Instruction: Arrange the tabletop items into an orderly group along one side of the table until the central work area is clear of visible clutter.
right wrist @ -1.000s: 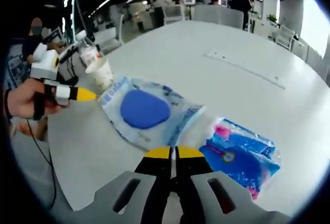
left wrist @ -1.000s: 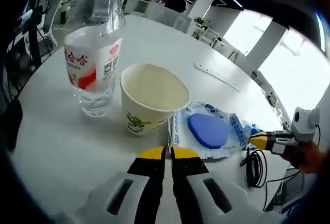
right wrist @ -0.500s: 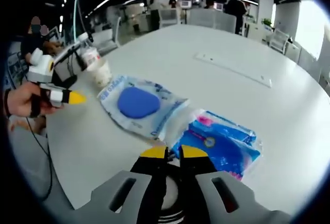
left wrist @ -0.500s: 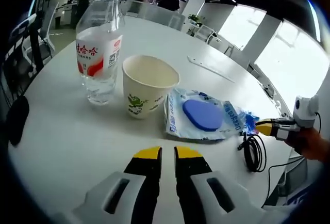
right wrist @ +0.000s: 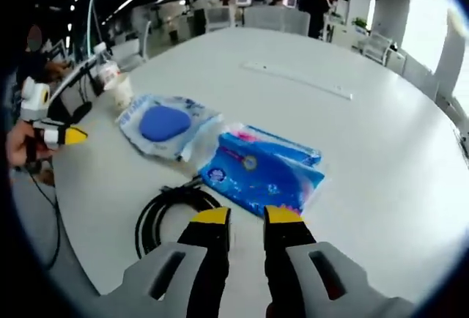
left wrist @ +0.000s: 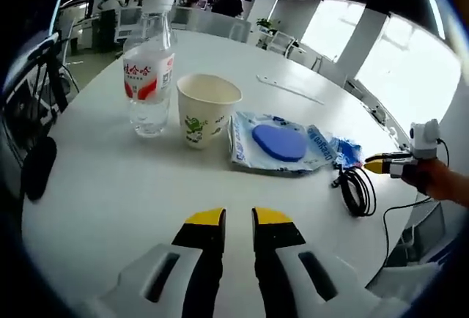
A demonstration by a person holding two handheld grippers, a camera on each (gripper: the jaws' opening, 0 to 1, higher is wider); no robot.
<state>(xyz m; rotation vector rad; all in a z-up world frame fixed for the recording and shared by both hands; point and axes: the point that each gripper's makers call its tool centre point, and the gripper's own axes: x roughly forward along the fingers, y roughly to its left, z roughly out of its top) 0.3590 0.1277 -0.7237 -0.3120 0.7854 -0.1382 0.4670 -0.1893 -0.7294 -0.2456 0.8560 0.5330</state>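
In the left gripper view, the left gripper (left wrist: pixel 238 219) rises from the near edge with its yellow-tipped black jaws a narrow gap apart and nothing between them, over bare, smooth white table (left wrist: pixel 110 193). Farther on, a row of things runs left to right. A clear plastic water bottle (left wrist: pixel 149 69) with a white cap and a red-and-white label stands upright at the far left. Just right of it stands a cream paper cup (left wrist: pixel 206 109), open-topped and tapered, printed with a small green figure. Right of the cup a flat, crinkly clear packet (left wrist: pixel 275 142) lies with a smooth blue oval pad inside. At the table's right edge lies a coil of black cable (left wrist: pixel 357 190). Beyond that edge a hand holds the right gripper (left wrist: pixel 386 163), yellow tip pointing at the packet's end.

In the right gripper view, the right gripper's own jaws stand slightly apart and empty. The black cable loops just left of them, and a glossy blue plastic pack (right wrist: pixel 264 169) with pink print lies just beyond, its left end touching the clear packet. The cup and bottle stand far left, small. A long, thin white strip (right wrist: pixel 297 80) lies far out on the table.
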